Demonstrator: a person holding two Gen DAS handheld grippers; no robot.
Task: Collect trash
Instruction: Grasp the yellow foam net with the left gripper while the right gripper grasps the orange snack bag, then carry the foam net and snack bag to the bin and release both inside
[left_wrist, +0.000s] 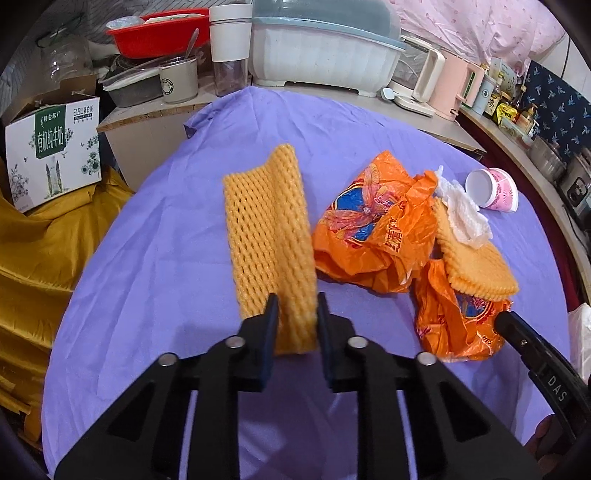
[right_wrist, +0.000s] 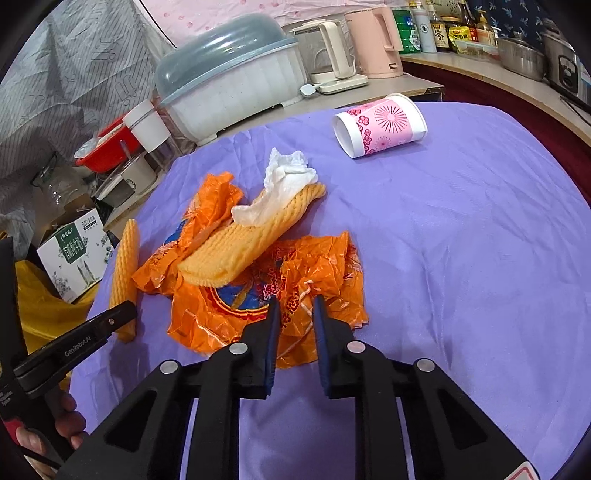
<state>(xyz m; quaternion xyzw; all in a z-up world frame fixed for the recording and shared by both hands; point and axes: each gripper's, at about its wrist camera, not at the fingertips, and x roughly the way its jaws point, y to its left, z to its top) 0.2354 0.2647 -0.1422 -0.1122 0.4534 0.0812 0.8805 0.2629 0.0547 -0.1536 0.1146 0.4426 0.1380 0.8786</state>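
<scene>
My left gripper (left_wrist: 297, 301) is shut on the near end of a yellow foam fruit net (left_wrist: 269, 236), which stands up off the purple tablecloth (left_wrist: 147, 258). My right gripper (right_wrist: 294, 304) is shut on the near edge of an orange plastic bag (right_wrist: 258, 291). A second foam net (right_wrist: 243, 243) and a crumpled white tissue (right_wrist: 284, 184) lie on the bag. A pink paper cup (right_wrist: 380, 123) lies on its side farther back. The held net also shows in the right wrist view (right_wrist: 125, 280).
A white dish rack with a grey lid (left_wrist: 325, 48), kettles (left_wrist: 424, 81), a red basin (left_wrist: 155, 33) and jars stand on the counter behind the table. A milk carton box (left_wrist: 51, 147) sits on yellow cloth at the left.
</scene>
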